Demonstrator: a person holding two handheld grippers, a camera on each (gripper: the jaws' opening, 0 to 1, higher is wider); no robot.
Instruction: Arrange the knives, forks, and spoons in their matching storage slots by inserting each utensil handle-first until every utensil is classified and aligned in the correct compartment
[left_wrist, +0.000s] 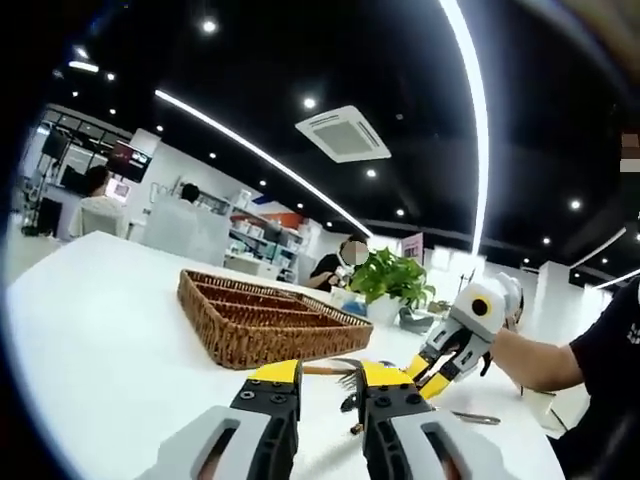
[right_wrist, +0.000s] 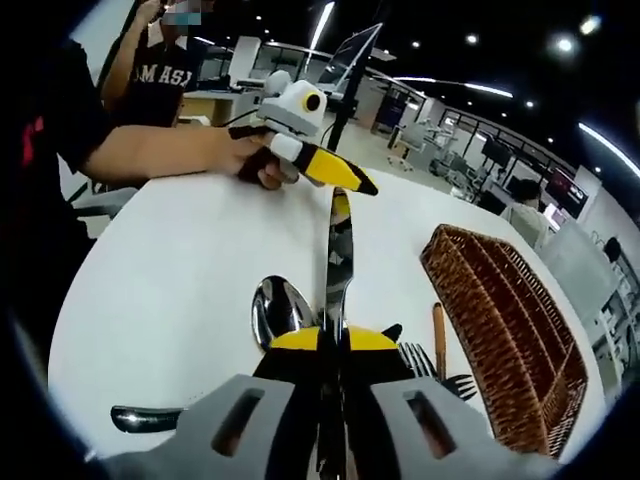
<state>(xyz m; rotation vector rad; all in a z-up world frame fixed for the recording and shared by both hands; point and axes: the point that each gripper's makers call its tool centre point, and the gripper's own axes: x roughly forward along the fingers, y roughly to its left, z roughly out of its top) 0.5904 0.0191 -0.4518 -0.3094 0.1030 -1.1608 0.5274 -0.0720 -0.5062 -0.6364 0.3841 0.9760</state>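
A long wicker tray (right_wrist: 520, 330) with slots lies on the white table (right_wrist: 170, 290); in the left gripper view the tray (left_wrist: 260, 320) sits just beyond my jaws. My right gripper (right_wrist: 335, 338) is shut on a knife (right_wrist: 340, 250), whose shiny blade points away toward my left gripper (right_wrist: 345, 175). A spoon (right_wrist: 280, 305) lies left of the knife. A wooden-handled fork (right_wrist: 438, 345) lies to its right, beside the tray. My left gripper (left_wrist: 330, 378) is open above the table, the fork (left_wrist: 345, 372) just past its tips. The right gripper (left_wrist: 428, 375) comes in from the right.
A dark utensil handle (right_wrist: 145, 418) lies near the table's front edge, and a slim metal utensil (left_wrist: 475, 417) lies by the right gripper. A potted plant (left_wrist: 390, 275) stands behind the tray. The person's forearm (left_wrist: 530, 360) reaches over the table. People sit in the background.
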